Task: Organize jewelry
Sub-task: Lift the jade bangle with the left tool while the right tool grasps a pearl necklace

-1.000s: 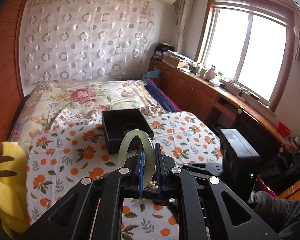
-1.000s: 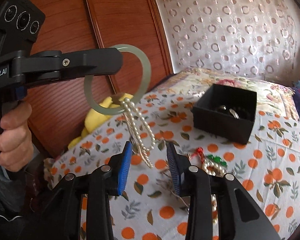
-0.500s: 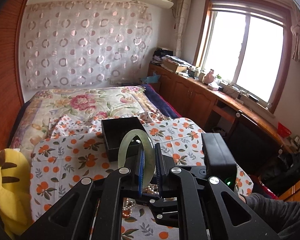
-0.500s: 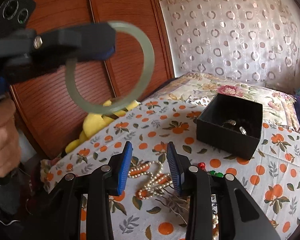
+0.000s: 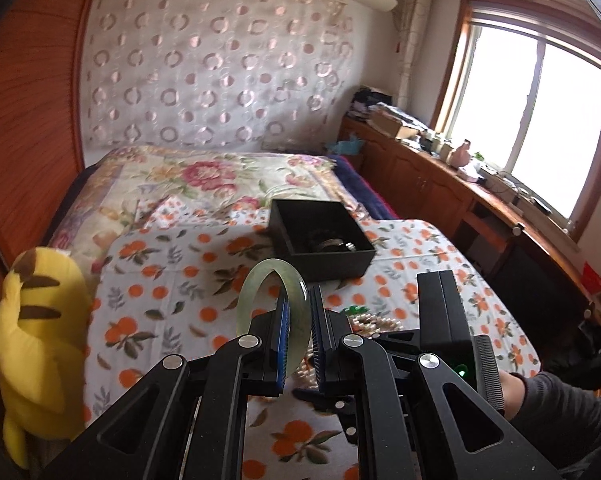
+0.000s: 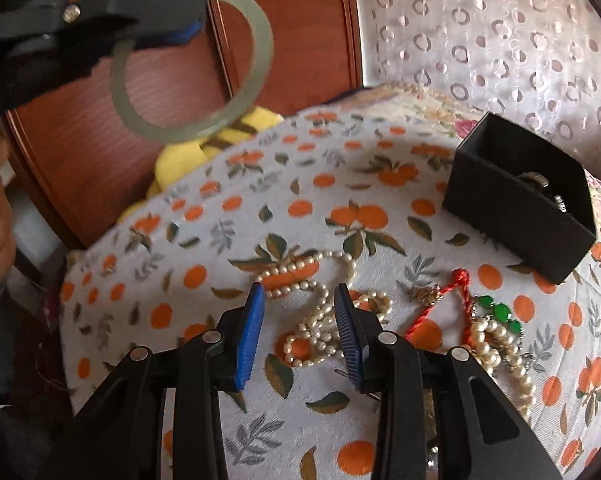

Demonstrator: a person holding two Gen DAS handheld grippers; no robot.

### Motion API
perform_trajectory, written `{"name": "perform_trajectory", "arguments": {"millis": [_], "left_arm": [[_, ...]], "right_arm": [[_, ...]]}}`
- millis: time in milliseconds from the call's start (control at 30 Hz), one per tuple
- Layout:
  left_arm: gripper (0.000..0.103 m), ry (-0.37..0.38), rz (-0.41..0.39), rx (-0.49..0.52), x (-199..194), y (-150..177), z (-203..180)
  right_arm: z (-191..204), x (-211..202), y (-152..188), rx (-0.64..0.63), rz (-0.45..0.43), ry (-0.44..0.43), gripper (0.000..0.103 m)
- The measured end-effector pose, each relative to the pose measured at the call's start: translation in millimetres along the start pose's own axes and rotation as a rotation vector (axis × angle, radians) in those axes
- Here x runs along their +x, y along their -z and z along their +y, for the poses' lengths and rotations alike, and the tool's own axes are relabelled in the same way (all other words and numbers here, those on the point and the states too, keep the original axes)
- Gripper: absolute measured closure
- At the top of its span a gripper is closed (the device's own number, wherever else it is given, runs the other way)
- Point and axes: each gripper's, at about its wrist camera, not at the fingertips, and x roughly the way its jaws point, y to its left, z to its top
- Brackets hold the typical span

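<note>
Pearls that were dangling off the jade bangle [image 6: 192, 60] a second ago are now lying on the bed [image 6: 228, 208], short of the black box [image 6: 516, 200]. Left tongs [image 5: 298, 320] are clamping the bangle, raised well above and left of the box. Right tongs [image 6: 298, 320] are gaping over the pearl strand [image 6: 316, 304], apparently not touching. Next: carrying the bangle across to the box.

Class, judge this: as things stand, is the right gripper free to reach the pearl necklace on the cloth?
Probably yes: the right gripper is open just above the pearl necklace, nothing between them.
</note>
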Motion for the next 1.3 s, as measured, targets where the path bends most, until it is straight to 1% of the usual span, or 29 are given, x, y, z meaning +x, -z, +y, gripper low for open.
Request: {"name": "perform_trajectory", "arguments": {"millis": [133, 200, 267, 333, 400, 600, 733, 833, 867, 900, 933, 1000, 1067, 1100, 1133, 1233, 1300], "left_arm": [[0.094, -0.02, 0.007, -0.018, 2, 4, 12], [0.094, -0.031, 0.009, -0.021, 2, 6, 15], [0.094, -0.047, 0.009, -0.019, 2, 8, 17], [0.094, -0.057, 0.01, -0.016, 3, 9, 17], [0.094, -0.06, 0.015, -0.02, 5, 10, 19], [0.094, -0.068, 0.03, -0.032, 11, 15, 23], [0.094, -0.069, 0.04, -0.038, 15, 19, 26], [0.094, -0.07, 0.046, -0.039, 16, 22, 27], [0.094, -0.07, 0.046, -0.04, 16, 22, 27], [0.094, -0.071, 0.046, -0.04, 16, 22, 27], [0.094, -0.071, 0.046, -0.04, 16, 22, 27], [0.094, -0.07, 0.046, -0.038, 16, 22, 27], [0.094, -0.07, 0.046, -0.038, 16, 22, 27], [0.094, -0.07, 0.046, -0.036, 17, 23, 27], [0.094, -0.072, 0.046, -0.035, 18, 24, 27], [0.094, -0.073, 0.047, -0.034, 18, 24, 28], [0.094, -0.073, 0.045, -0.033, 18, 24, 27]], "right_arm": [[2, 9, -6, -0.024, 0.022, 0.034, 0.067], [2, 10, -7, -0.04, 0.029, 0.056, 0.07], [1, 10, -8, -0.041, 0.032, 0.073, 0.077], [-2, 9, -8, -0.041, 0.032, 0.091, 0.093], [-7, 9, -9, -0.032, 0.037, 0.099, 0.102], [-12, 6, -8, -0.022, 0.017, 0.098, 0.103], [-11, 2, -13, -0.018, -0.008, 0.095, 0.103], [-10, 6, -19, -0.018, -0.006, 0.099, 0.101], [-10, 8, -21, -0.019, -0.002, 0.113, 0.097], [-10, 10, -22, -0.019, 0.0, 0.119, 0.085], [-12, 13, -23, -0.016, 0.01, 0.117, 0.079], [-14, 21, -23, -0.014, 0.041, 0.125, 0.079], [-16, 23, -24, -0.014, 0.038, 0.119, 0.079], [-17, 24, -23, -0.01, 0.04, 0.119, 0.081], [-17, 25, -24, -0.012, 0.045, 0.125, 0.097], [-18, 24, -22, -0.025, 0.047, 0.119, 0.097], [-20, 16, -22, -0.019, 0.023, 0.127, 0.097]]}}
